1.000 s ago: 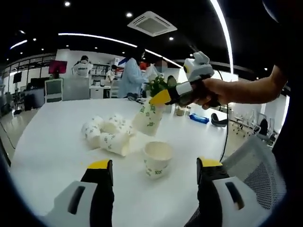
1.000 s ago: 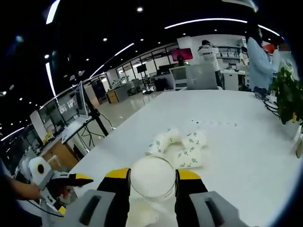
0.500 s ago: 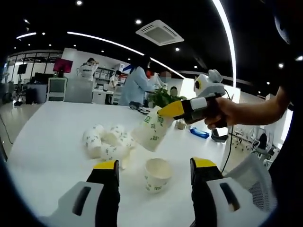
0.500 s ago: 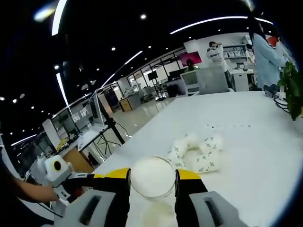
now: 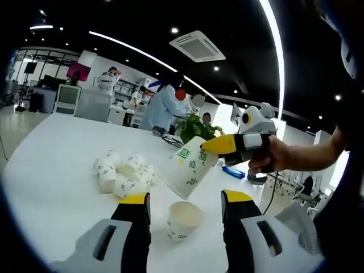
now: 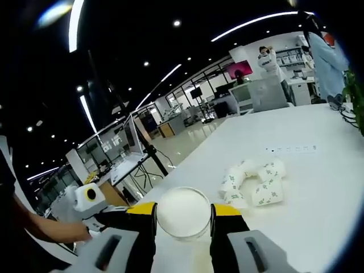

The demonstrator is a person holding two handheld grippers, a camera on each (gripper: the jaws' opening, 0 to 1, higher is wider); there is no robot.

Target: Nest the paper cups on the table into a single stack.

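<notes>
Right gripper (image 5: 209, 147) clamps tilted paper cup (image 5: 187, 167), now risen higher above upright cup (image 5: 182, 218) on table (image 5: 51, 182) than second ago; nesting drop not yet made. Left gripper (image 5: 185, 200) open, empty, straddling upright cup's position. Upright cup empty. Pile of loose cups (image 5: 120, 174) lies beyond, left.

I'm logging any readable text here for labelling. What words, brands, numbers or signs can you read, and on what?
None can be read.
Held paper cup in the right gripper: green square marks, too blurred to read.
Upright cup and lying cups: green print, illegible.
Distant red screen: too small.
</notes>
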